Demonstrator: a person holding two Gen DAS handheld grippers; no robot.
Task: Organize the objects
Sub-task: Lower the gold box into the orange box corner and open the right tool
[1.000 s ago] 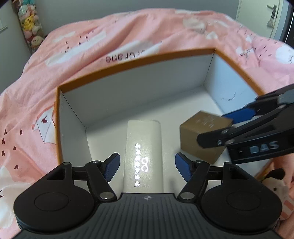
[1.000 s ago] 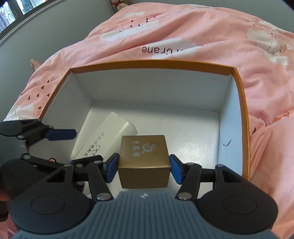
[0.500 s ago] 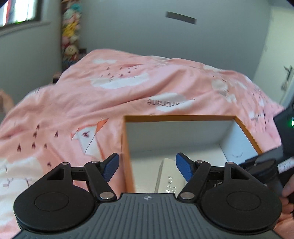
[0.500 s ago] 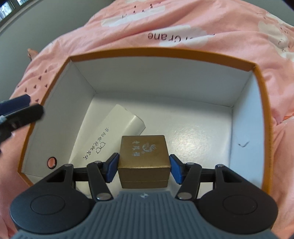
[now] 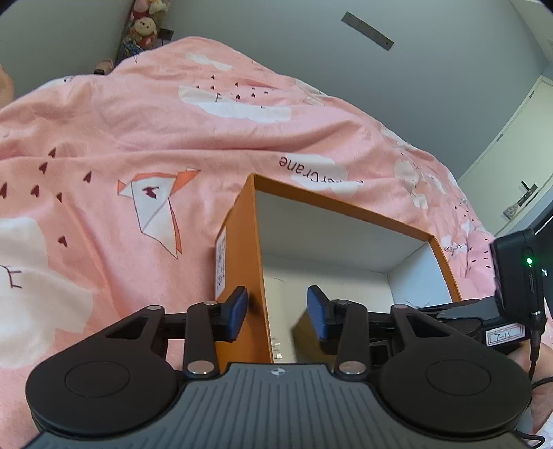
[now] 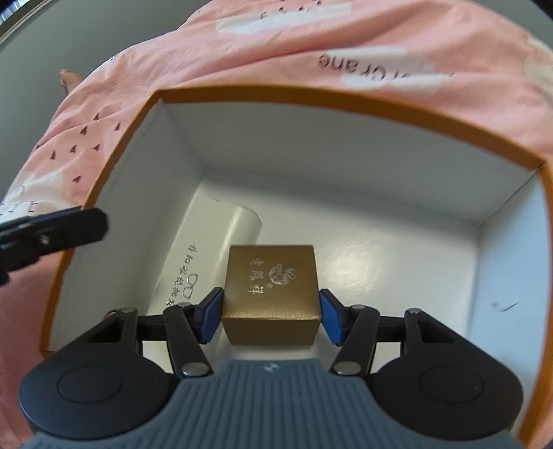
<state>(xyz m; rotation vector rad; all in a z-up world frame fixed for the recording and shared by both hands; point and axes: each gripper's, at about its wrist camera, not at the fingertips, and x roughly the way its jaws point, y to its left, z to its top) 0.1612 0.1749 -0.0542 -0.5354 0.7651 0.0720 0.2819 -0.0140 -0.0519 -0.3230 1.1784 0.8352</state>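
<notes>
Gold box point(image 6: 271, 293), small cube w/ brushed metallic finish, silver Chinese characters and a round emblem on its lid, dark seam low on the front face – clamped between the blue pads point(image 6: 211, 316) of the right gripper point(image 6: 271, 316), one pad on each side, inside the big orange box point(image 6: 345, 100). Can't tell if it sits on the white floor or hangs just above it. Just left of it, touching or nearly so, lies a white glasses case point(image 6: 207, 255), long w/ a rounded end, dark print and a spectacles logo along its top, resting on the floor by the left wall.

Left gripper point(image 5: 276, 311) straddles that left wall: one blue pad outside, the other inside, jaws have just been closing, the outer pad at or very near the wall and the inner one clear of it, so not clenched on it. Orange box has orange outer sides & rim, plain white inside, a label on its outer left face.

Beyond, pink bedspread point(image 5: 138, 138) w/ paper-crane print and white clouds; plush toys point(image 5: 145, 24) in the far corner
</notes>
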